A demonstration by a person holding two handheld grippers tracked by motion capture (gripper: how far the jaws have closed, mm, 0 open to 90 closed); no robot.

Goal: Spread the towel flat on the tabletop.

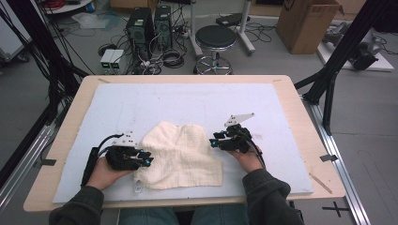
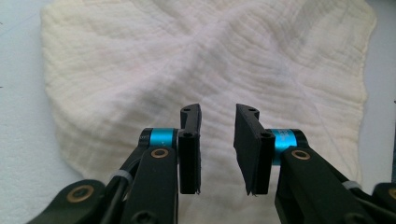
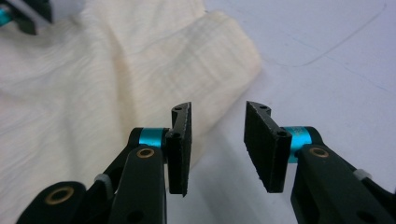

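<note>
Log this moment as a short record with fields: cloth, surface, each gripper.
cloth: cream crinkled cloth, lying rumpled and partly folded on the mat
surface: pale blue mat on a wooden table
left gripper: at the cloth's left edge, above the fabric, fingers apart, nothing between them
right gripper: at the cloth's right edge, fingers apart over the cloth border and bare mat, nothing held
hands: one on each gripper, near the table's front edge
</note>
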